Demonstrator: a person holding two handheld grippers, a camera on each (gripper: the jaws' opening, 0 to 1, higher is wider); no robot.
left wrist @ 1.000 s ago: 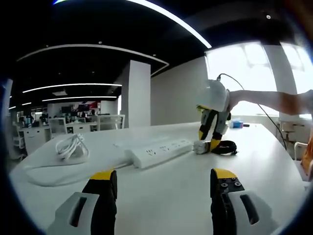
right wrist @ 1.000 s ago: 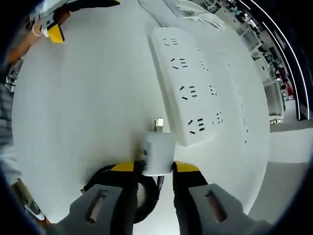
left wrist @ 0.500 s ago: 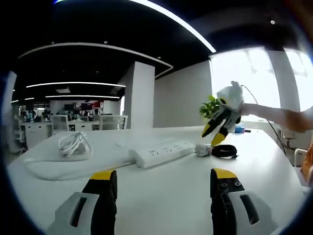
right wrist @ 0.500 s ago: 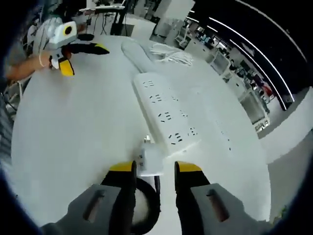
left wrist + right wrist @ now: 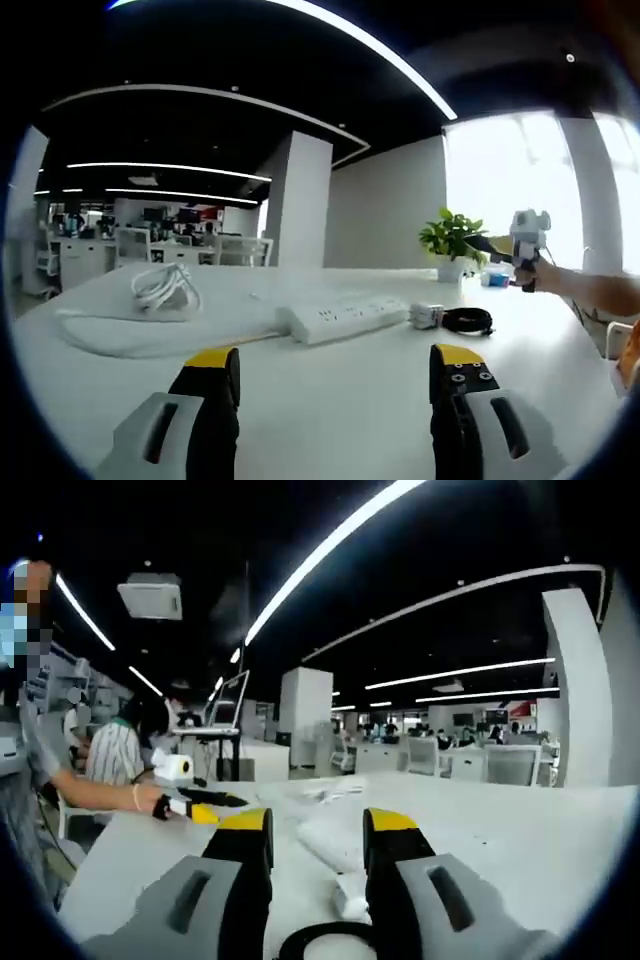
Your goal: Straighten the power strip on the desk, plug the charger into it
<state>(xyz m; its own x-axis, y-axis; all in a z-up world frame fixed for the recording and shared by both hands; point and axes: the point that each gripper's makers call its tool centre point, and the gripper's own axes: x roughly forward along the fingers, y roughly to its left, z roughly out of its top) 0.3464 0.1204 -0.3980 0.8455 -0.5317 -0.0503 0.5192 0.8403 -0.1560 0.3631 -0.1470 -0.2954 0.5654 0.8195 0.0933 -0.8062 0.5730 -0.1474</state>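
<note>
Spreading across both views, the white desk carries everything, and the power strip serves as the landmark on it: it lies roughly across the middle of the desk, angled, with its white cable running off to a loose coil beyond its far-left end. Just off the strip's right end sits the charger, a small white block touching the desk, and beside that, further from the strip, its black coiled cord.

A second ago the right gripper was clamped on the charger right beside the strip; half a second ago its jaws had parted and it was lifting. Now it is well up and away from the strip, held level, jaws slightly apart with nothing between them, the charger low beneath them. The left gripper hovers short of the strip, jaws wide apart and empty.

My reading: the charger has been let go unplugged, and the strip looks not yet squared, so straightening likely comes first, then regrasping the charger.
</note>
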